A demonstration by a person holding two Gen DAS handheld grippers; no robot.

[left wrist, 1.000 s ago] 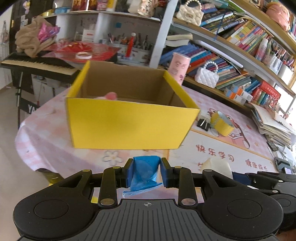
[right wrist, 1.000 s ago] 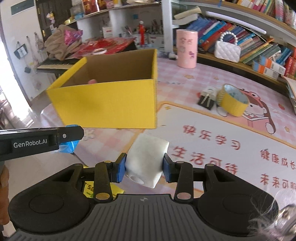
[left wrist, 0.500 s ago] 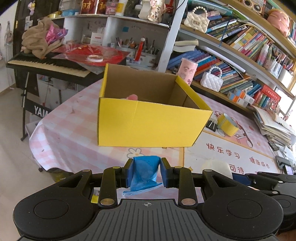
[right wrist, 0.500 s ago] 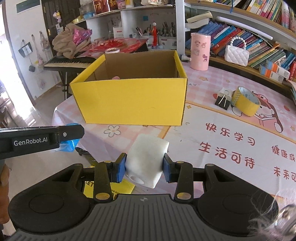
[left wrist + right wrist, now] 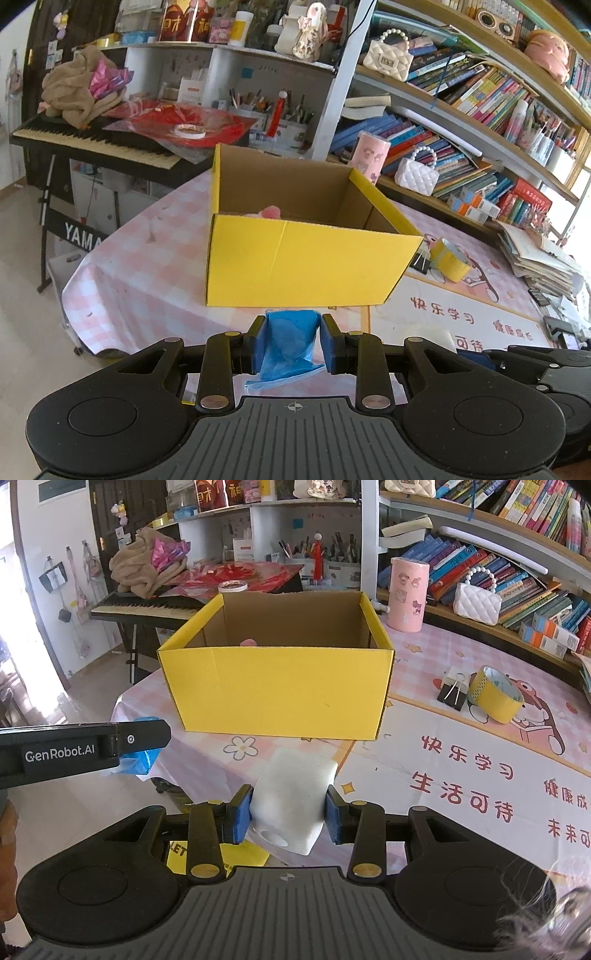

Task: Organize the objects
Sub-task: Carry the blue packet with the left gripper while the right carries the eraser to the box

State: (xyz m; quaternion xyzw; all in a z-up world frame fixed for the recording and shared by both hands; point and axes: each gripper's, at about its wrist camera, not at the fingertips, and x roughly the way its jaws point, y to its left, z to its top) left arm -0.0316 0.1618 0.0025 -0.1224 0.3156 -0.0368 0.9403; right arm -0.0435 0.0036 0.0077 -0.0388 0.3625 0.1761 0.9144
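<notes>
Holding two light objects short of the yellow box (image 5: pixel 275 690): the right gripper (image 5: pixel 288 814), closed on a white foam block (image 5: pixel 291 797), which looks soft and is best pinched across its flat sides; the left gripper (image 5: pixel 293 343), closed on a crumpled blue plastic bag (image 5: pixel 290 341), limp and probably slippery.

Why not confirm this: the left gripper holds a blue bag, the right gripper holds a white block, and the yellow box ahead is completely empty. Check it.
One detail is wrong: the yellow box is not empty. The right wrist view shows a small pink object inside, against the near wall. The rest stands: the left gripper holds the blue bag, and the right gripper holds the white block.
</notes>
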